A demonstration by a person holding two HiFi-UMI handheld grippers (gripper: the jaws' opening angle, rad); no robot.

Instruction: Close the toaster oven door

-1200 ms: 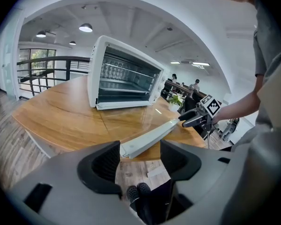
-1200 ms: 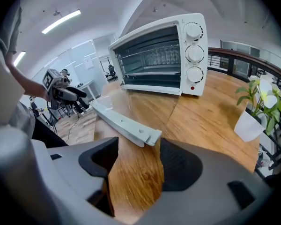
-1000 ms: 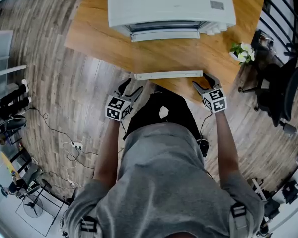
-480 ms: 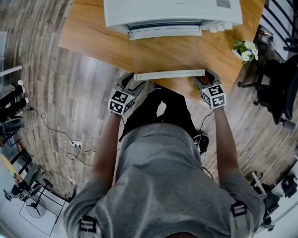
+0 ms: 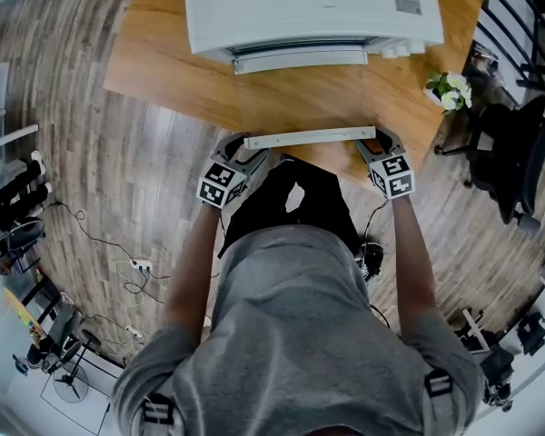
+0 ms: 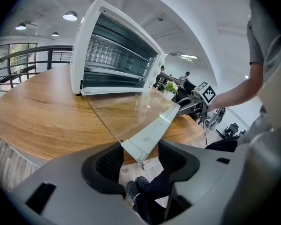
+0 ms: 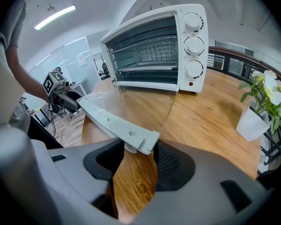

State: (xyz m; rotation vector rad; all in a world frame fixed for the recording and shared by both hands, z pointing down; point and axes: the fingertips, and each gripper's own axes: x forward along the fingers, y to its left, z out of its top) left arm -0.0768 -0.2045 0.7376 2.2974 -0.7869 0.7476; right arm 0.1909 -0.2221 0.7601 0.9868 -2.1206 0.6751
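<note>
**Toaster oven** (image 5: 309, 12): white, at the far side of a wooden table (image 5: 182, 71). Its glass door (image 6: 126, 109) is swung fully down and lies about level over the tabletop, pointing toward the person.

**Handle** (image 5: 309, 138): a white bar along the door's free edge, close to the table's near edge. Its left end reaches past the edge, over the plank floor (image 5: 118, 180). Its right end is over wood.

**Left gripper** (image 6: 140, 158): the jaws are apart and have just been closing. The handle's left end lies between them, close to one pad with a clear gap at the other.

**Right gripper** (image 7: 136, 161): the jaws are apart and have just been closing. The handle's right end sits between them and nearly fills the gap. It seems just short of a grip, though contact with the pads is hard to judge.

**Open room**: bare tabletop on both sides of the door.

**Oven cavity**: open to view, with a shiny ribbed back wall. Three knobs (image 7: 193, 43) are stacked on the panel to its right.

**Pot** (image 7: 253, 121): white, near the table's right edge and well apart from the door. It holds a plant (image 5: 447, 89) with white flowers.

**Office chair** (image 5: 513, 171): black, on the floor beyond the pot.
</note>
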